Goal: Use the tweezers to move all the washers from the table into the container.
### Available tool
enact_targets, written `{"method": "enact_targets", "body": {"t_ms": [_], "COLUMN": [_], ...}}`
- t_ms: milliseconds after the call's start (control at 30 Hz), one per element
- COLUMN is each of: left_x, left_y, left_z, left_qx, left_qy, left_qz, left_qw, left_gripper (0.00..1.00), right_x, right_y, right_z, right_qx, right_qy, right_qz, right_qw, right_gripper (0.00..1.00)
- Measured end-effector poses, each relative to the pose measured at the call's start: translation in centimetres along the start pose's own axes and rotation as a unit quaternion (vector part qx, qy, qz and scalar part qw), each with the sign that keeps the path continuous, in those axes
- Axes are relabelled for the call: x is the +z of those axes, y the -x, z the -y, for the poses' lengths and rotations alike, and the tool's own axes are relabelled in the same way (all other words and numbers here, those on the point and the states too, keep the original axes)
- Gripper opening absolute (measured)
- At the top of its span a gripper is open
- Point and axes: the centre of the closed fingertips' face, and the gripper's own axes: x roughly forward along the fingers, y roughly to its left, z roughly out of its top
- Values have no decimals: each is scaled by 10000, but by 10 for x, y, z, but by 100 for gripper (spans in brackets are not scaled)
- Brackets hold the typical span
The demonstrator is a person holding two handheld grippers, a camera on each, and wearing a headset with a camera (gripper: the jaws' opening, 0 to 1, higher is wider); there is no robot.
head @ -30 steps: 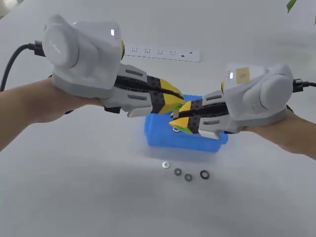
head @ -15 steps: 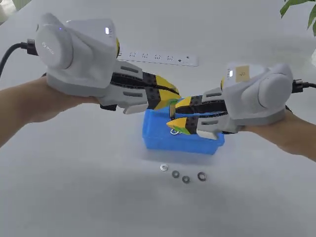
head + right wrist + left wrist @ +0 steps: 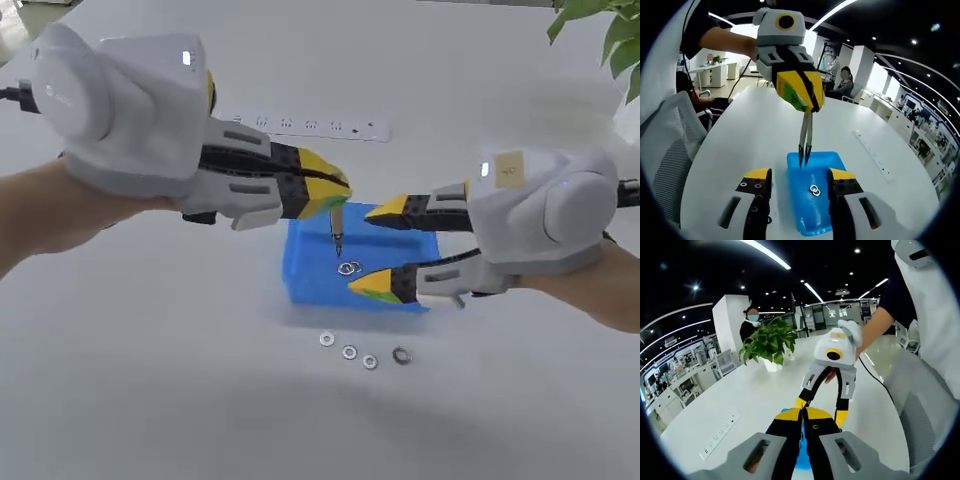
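**Ana:** Where are the tweezers?

**Ben:** The left gripper (image 3: 330, 190) has its jaws squeezed tight on the top end of the tweezers (image 3: 336, 232). They hang down with their tips over the blue container (image 3: 300, 278).

**Ana:** Do the tips hold a washer?

**Ben:** I cannot tell (the tips are very thin and small). They sit close together.

**Ana:** And the right gripper (image 3: 375, 248)?

**Ben:** Its jaws are spread wide and hold nothing. It is just beside the tweezers. One jaw is over the container and the other is over its near wall.

**Ana:** Where are the washers?

**Ben:** The two washers (image 3: 348, 268) lie inside the container and touch each other. The four washers (image 3: 349, 352) lie in a little row on the white table (image 3: 150, 390), just in front of the container.

**Ana:** What else is there?

**Ben:** A white power strip (image 3: 300, 125) lies on the table behind the container. Some green plant leaves (image 3: 600, 35) show at the far right.
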Motion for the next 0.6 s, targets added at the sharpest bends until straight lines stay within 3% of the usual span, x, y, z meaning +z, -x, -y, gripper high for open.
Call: {"method": "enact_targets", "body": {"t_ms": [300,600], "left_x": [0,-12], "left_y": [9,16], "left_z": [19,39], "left_qx": [-6,-123], "left_qy": [-81,39], "left_qz": [30,-50], "left_qw": [10000,9999], "left_gripper": [5,5], "right_x": [-12,-20], "right_y": [20,39], "right_z": [-21,-46], "right_qx": [-148,-132], "right_qy": [-166,-452], "right_qz": [29,136], "right_qw": [9997,9988], "right_gripper": [61,66]}}
